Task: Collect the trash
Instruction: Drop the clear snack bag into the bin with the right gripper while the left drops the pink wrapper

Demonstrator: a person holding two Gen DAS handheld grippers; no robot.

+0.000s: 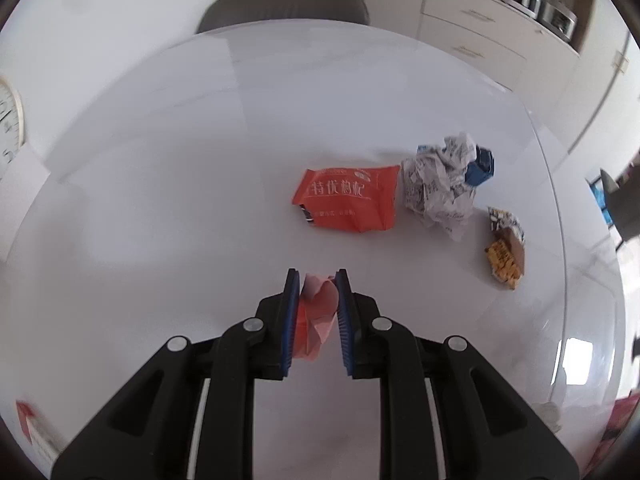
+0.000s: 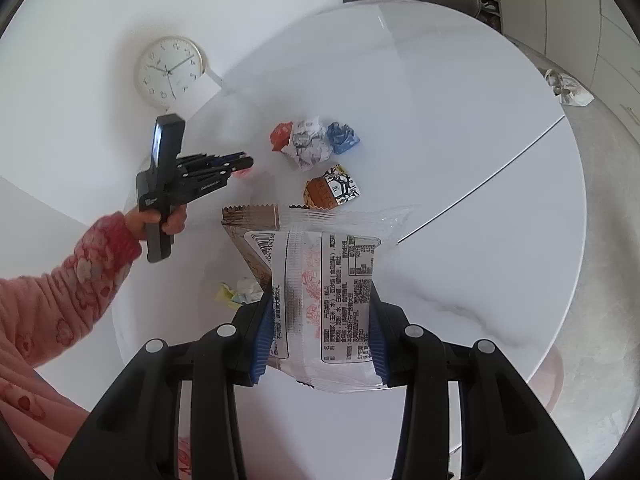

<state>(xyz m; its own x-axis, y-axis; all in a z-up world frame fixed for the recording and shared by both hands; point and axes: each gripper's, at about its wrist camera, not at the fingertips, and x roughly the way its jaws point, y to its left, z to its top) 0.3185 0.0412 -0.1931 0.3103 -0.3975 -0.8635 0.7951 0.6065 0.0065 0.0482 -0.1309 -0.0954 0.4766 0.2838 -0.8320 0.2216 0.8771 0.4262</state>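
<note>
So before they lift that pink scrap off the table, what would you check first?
1. Left gripper closed on the pink scrap: ok, the pads press on it.
2. Right gripper holding the clear wrapper: ok, pinched between the pads.
3. Nothing else caught with the scrap: ok, the red packet lies apart, further out.
4. Trash left on the table: not ok; red packet, crumpled paper and snack wrapper remain.
5. Bin within reach: cannot tell, none is in view.
</note>
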